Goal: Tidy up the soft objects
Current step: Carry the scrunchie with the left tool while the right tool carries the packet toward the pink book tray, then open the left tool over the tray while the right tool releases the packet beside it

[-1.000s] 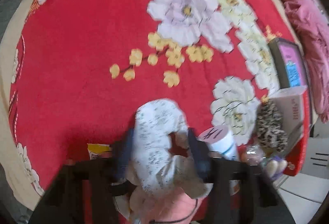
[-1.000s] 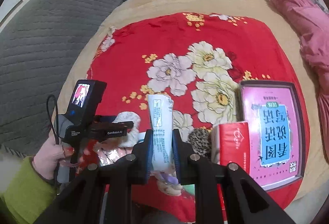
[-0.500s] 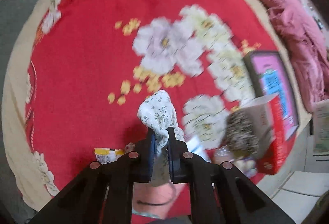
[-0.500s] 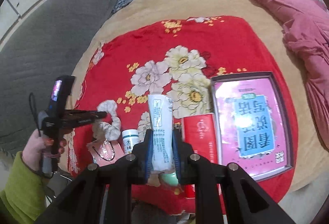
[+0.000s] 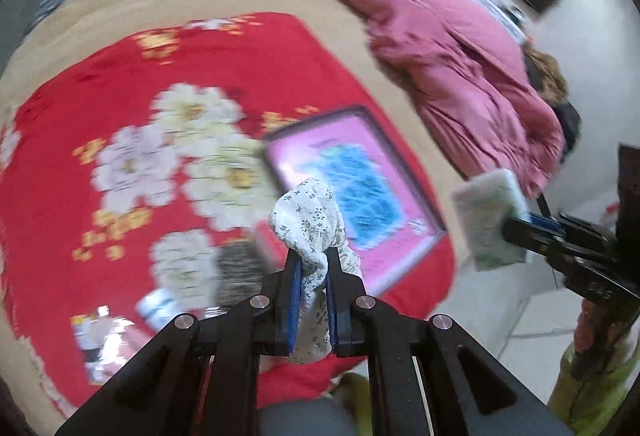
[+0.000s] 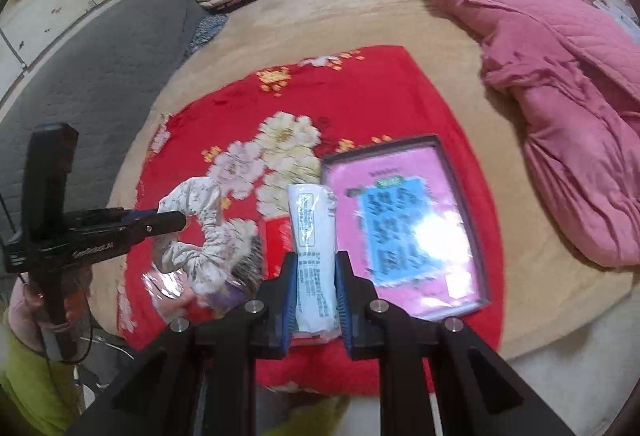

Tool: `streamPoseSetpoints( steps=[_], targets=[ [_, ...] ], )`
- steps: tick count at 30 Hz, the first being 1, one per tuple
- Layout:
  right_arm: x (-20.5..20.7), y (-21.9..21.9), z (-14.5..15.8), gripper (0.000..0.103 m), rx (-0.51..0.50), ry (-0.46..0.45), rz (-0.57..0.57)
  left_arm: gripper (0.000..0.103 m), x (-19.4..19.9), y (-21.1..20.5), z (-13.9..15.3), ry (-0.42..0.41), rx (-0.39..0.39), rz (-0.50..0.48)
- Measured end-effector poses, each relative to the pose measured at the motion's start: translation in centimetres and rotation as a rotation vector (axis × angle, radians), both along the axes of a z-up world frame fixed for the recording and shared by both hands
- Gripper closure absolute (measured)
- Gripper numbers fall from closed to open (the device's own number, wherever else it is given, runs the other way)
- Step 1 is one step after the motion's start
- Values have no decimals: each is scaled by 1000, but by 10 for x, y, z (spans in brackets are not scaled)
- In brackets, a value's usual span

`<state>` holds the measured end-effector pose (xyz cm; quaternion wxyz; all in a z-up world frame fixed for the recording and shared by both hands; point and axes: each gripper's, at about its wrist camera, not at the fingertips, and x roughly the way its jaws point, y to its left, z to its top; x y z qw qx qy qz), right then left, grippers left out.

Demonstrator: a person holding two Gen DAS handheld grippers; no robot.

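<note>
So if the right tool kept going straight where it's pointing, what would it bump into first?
Probably the pink book lying on the red floral blanket. The right tool, shut on a white packet, aims down towards the book's left edge, though depth is hard to judge.

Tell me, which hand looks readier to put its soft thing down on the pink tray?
Probably the right: its gripper holds the tissue pack beside the pink tray, while the left gripper and scrunchie hang farther away.
</note>
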<state>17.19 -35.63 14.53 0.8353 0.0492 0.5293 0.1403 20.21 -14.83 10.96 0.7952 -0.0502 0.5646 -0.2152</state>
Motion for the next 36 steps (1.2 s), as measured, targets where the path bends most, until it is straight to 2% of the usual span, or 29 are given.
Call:
streamPoseSetpoints(
  steps=[4,9,12,15,19,26,31,36],
  targets=[
    [-2,-29,-19,84,-55,49,1,92,0,-64,-31,32,21,-64],
    [5,-49,-61,84,-92,109,9,92,9,-112,-81,66,52,-62],
    [10,-63,-88,84,-108,144,-4,92,14,-127,-105,96,45,-50],
    [17,-77,-110,84,-75,166,-30,92,20,-141,-123,103,28,-36],
    [25,-91,-136,84,-187,166,-92,92,28,-154,-153,117,86,-21],
    [40,-88,-179,84,-380,128,-121,92,32,-165,-174,106,163,-40],
    [46,-83,-194,84,-386,104,-121,91,33,-163,-180,103,194,-42],
    [51,-88,-202,84,-313,139,-114,87,36,-162,-185,114,194,-39]
  ],
)
